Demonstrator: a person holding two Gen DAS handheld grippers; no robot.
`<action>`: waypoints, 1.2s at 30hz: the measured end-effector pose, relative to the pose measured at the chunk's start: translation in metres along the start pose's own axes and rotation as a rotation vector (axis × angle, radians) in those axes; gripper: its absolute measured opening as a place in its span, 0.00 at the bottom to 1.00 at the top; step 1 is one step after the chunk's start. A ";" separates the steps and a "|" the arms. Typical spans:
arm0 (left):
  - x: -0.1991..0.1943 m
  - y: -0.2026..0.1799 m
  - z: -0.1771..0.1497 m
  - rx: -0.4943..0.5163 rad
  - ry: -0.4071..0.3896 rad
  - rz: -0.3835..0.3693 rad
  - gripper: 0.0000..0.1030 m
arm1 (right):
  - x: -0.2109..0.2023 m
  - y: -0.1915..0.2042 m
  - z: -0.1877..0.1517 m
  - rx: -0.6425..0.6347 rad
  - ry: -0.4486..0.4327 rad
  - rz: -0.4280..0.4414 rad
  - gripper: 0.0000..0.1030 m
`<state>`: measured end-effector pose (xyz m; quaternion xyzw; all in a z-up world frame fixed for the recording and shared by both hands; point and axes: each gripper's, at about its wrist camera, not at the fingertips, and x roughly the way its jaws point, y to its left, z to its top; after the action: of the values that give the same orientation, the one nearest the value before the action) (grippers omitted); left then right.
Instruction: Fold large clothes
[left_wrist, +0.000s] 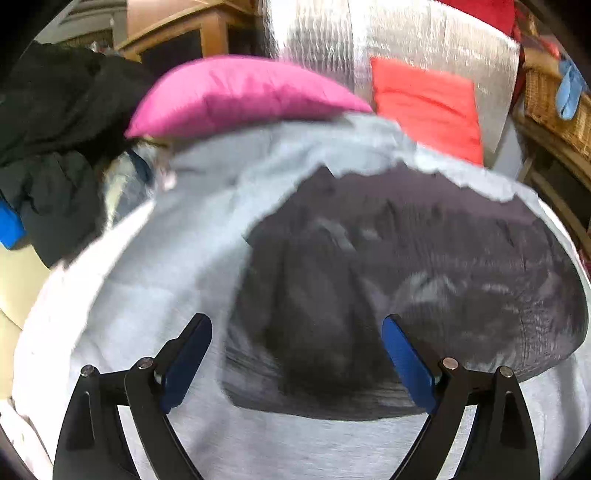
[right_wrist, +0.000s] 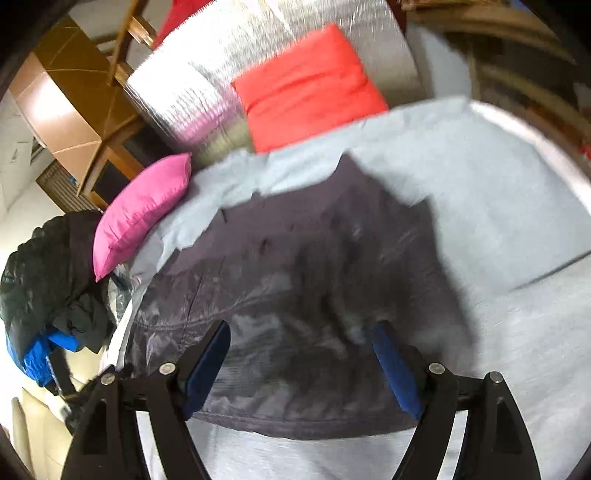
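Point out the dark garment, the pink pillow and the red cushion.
dark garment (right_wrist: 295, 295): right wrist view, middle of its spread fabric.
pink pillow (left_wrist: 240, 96): left wrist view, centre of its upper face.
red cushion (right_wrist: 306, 88): right wrist view, centre of its face.

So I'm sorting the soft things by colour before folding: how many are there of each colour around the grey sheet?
Pink cushion: 1
Red cushion: 1
Dark purple-grey garment, spread on the grey sheet: 1
Black jacket pile at the side: 1
Blue garment under that pile: 1
Total: 5
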<state>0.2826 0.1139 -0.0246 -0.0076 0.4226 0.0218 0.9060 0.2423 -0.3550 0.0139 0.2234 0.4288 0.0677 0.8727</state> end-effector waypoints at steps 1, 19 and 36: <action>0.001 0.007 0.002 -0.012 -0.002 -0.002 0.91 | -0.007 -0.009 0.001 0.002 -0.009 -0.010 0.80; 0.107 0.075 0.050 -0.304 0.231 -0.461 0.91 | 0.060 -0.107 0.039 0.150 0.147 0.101 0.80; 0.149 0.025 0.056 -0.159 0.338 -0.458 0.52 | 0.113 -0.087 0.045 0.065 0.282 0.126 0.57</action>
<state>0.4206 0.1461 -0.1026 -0.1774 0.5520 -0.1516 0.8006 0.3416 -0.4129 -0.0823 0.2662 0.5341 0.1389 0.7903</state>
